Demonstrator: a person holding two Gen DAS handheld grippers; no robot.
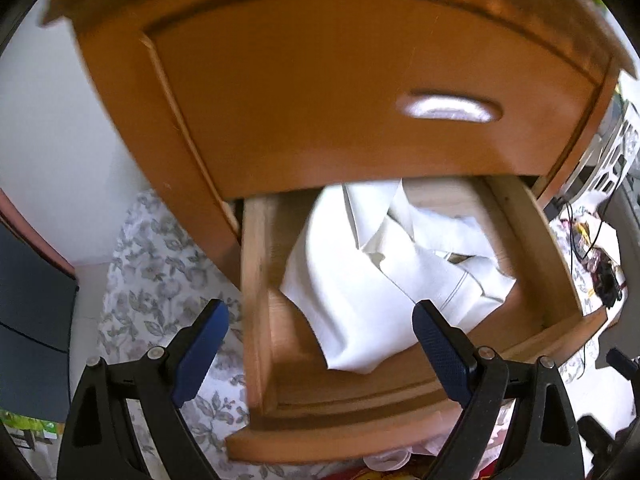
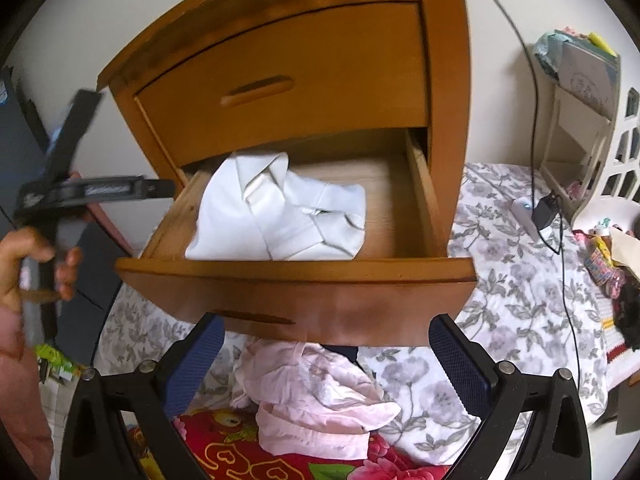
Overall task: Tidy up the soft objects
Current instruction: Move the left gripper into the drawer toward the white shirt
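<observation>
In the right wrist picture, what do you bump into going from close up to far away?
Crumpled pale pink garment → curved wooden front of the open lower drawer → folded white cloth in the drawer → closed upper wooden drawer.

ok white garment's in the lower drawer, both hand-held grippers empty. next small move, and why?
Probably lower the right hand-held gripper onto the pink garment just below it. Both hand-held grippers look open and empty, the white garment already lies in the open lower drawer with bare floor beside it, and the pink piece is loose on the floral sheet under the drawer front.
</observation>
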